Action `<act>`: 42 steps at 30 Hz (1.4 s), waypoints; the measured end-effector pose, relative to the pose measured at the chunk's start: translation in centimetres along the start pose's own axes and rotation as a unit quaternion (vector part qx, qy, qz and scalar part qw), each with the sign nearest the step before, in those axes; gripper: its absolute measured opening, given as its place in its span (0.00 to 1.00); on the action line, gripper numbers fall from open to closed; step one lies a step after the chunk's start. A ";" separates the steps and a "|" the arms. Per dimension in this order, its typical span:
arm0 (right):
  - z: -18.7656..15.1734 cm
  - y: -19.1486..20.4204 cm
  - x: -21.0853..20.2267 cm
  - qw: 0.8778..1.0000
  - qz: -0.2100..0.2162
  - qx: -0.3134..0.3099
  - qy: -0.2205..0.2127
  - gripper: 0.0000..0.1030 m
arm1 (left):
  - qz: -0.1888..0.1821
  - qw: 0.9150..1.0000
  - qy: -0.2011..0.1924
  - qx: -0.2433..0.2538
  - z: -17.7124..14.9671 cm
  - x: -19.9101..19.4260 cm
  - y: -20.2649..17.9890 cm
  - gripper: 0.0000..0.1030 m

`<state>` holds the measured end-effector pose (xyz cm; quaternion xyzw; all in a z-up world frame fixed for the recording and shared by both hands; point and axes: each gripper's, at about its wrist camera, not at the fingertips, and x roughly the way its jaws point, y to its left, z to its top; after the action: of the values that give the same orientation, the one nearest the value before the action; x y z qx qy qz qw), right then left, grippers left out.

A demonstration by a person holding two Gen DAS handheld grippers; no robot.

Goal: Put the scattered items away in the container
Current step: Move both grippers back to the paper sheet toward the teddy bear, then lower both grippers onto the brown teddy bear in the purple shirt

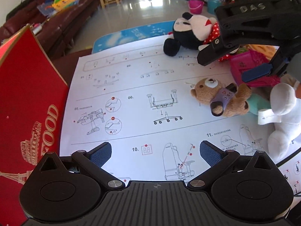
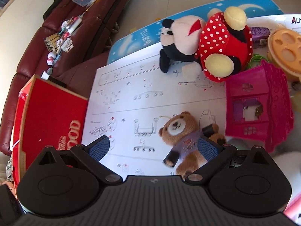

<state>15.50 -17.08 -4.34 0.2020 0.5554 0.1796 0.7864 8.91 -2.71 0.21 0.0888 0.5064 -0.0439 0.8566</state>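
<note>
A white printed assembly-instruction sheet [image 1: 131,101] covers the surface; glossy grey floor tiles [image 1: 143,1] and a maroon leather sofa [image 2: 56,43] lie at 11–12 o'clock. The red cardboard box [image 1: 28,86] stands at 9 o'clock, the small brown plush bear [image 2: 185,137] at 3 o'clock. Left gripper [image 1: 155,153] and right gripper [image 2: 153,146] are both spread wide, empty.

Brown teddy bear [image 2: 185,135] supine beside toppled pink toy house [image 2: 259,105]

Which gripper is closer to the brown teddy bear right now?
Right. The right gripper is open above the brown teddy bear, one pad over its purple shirt. The left gripper is open over the instruction sheet, with the bear ahead and off to its right.
</note>
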 end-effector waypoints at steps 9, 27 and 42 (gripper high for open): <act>1.5 -2.2 4.6 0.999 -0.021 0.015 0.028 0.97 | -0.017 1.000 0.011 -0.018 0.6 1.9 0.7 1.00; -8.1 1.0 4.5 0.992 0.054 0.024 0.111 0.97 | -0.046 0.998 0.001 -0.046 -3.2 0.3 2.5 1.00; -6.9 -2.2 1.3 0.995 0.010 0.097 0.010 0.87 | -0.040 0.998 -0.041 0.037 -0.8 1.4 -0.3 1.00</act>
<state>9.51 -17.48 -8.55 0.2814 0.5760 0.1348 0.7556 8.87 -2.86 -1.42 0.0982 0.4723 -0.1002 0.8702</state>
